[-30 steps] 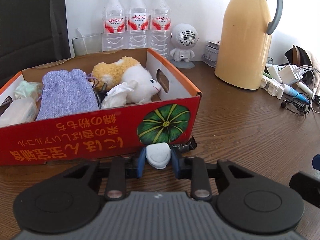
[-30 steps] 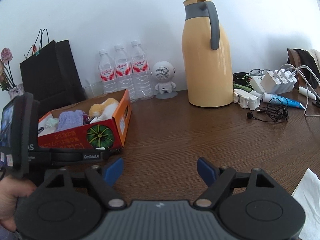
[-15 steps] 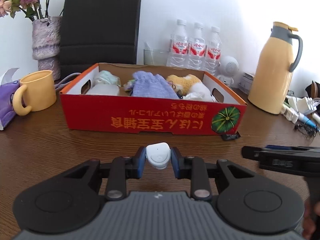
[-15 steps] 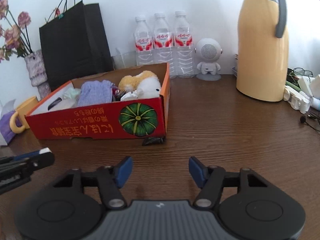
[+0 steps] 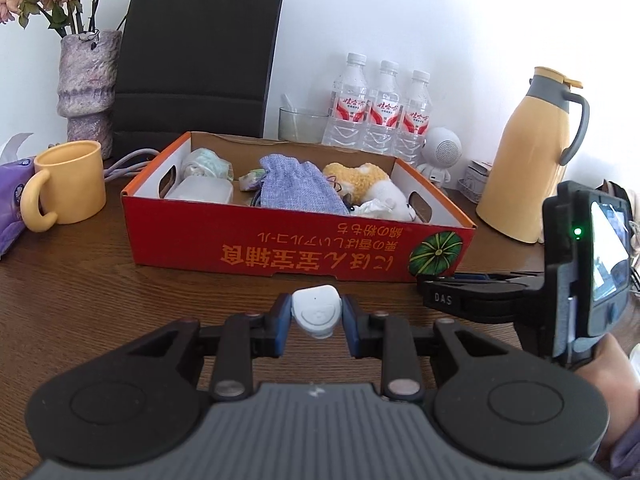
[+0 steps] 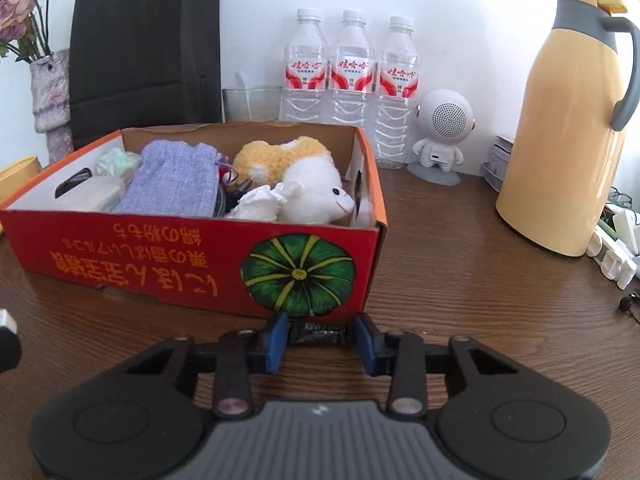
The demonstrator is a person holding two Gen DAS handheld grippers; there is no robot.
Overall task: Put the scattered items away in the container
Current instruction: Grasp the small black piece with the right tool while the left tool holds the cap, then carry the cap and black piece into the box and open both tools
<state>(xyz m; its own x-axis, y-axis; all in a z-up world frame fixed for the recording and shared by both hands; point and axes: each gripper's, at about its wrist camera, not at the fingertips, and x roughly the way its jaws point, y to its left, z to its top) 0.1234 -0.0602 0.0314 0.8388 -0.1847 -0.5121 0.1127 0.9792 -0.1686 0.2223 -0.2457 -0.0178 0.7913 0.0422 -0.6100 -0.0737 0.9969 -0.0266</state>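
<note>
A red cardboard box [image 5: 280,256] stands on the wooden table, holding a purple pouch [image 5: 296,184], a plush toy [image 5: 360,178] and several other small things. In front of it, above the table, my left gripper [image 5: 316,318] is shut on a small white device [image 5: 316,310]. At the box's [image 6: 160,264] front right corner lies a small black packet [image 6: 318,336]. My right gripper [image 6: 318,340] is low on the table with its jaws closing on that packet, and the blue pads [image 6: 276,340] touch its two ends.
A yellow mug [image 5: 68,184], a vase [image 5: 88,88] and a black bag [image 5: 196,60] stand to the left and behind. Water bottles [image 6: 352,76], a small white speaker [image 6: 440,136] and a yellow jug [image 6: 568,128] line the back right. White chargers [image 6: 616,252] lie far right.
The left gripper drew back from the box and swung left, still holding the white device. The right gripper moved up to the box's corner, and its jaws narrowed from wide onto the packet.
</note>
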